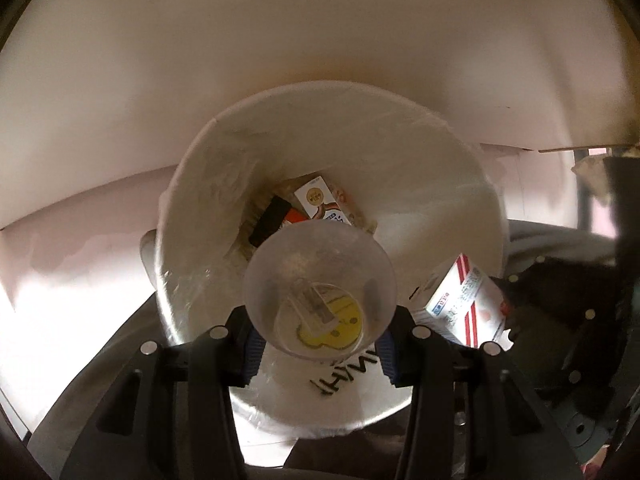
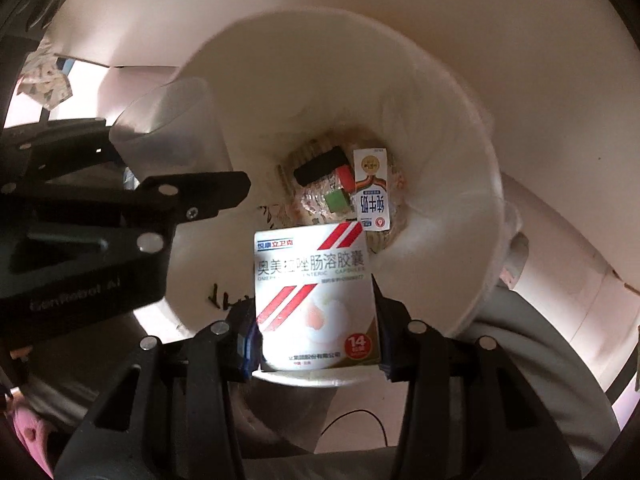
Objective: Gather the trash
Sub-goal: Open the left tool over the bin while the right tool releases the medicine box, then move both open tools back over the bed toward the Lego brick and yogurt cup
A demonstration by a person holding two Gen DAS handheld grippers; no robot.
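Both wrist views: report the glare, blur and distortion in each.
Left wrist view: fisheye bends the white bin's rim; the floor at left is blown out; the clear plastic cup in the left claw looks hazy. Right wrist view: the white medicine box in the right claw reads sharp, the edges fall dark, and the left is washed out.

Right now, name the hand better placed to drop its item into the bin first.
Left. Its gripper holds the clear plastic cup squarely over the white bin; the right gripper holds its medicine box nearer the bin's near rim.
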